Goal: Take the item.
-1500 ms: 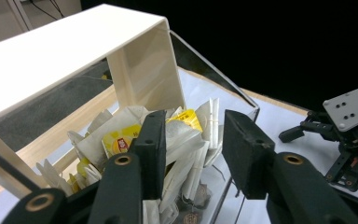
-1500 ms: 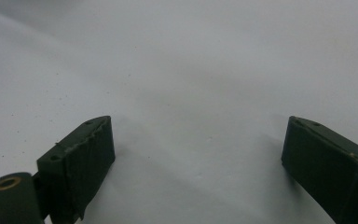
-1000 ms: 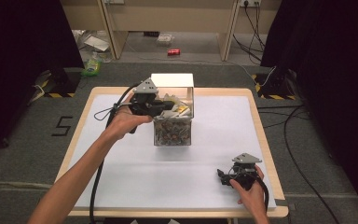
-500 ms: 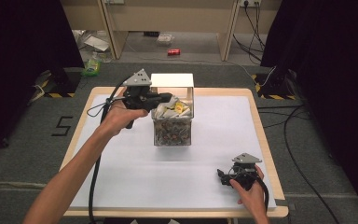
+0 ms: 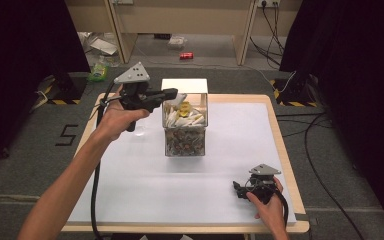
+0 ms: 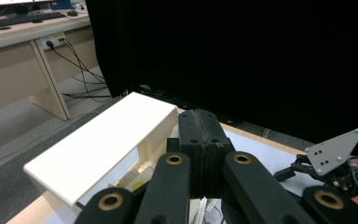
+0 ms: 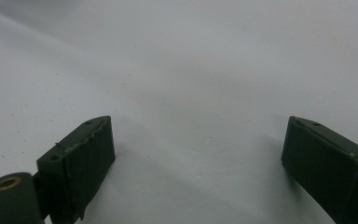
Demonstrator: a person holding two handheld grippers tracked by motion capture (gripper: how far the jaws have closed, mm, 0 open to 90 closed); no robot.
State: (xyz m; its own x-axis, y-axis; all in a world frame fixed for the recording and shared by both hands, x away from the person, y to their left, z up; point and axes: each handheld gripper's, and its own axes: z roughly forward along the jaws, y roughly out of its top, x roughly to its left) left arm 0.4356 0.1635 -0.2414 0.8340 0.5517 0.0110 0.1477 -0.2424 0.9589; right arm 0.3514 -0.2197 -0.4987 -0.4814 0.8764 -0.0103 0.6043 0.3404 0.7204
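Red can (image 5: 186,55), green bottle (image 5: 99,73) on floor

The left claw (image 5: 172,93) is hovering, jaws pressed together and holding nothing, over the far left edge of the clear box (image 5: 185,131) filled with packets, mid-counter (image 5: 130,190). The right claw (image 5: 238,189) is resting at the near right corner.

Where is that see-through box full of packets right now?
In the high view the clear box stands on the white table, toward its far middle. The left gripper hovers at its top left rim, jaws shut.
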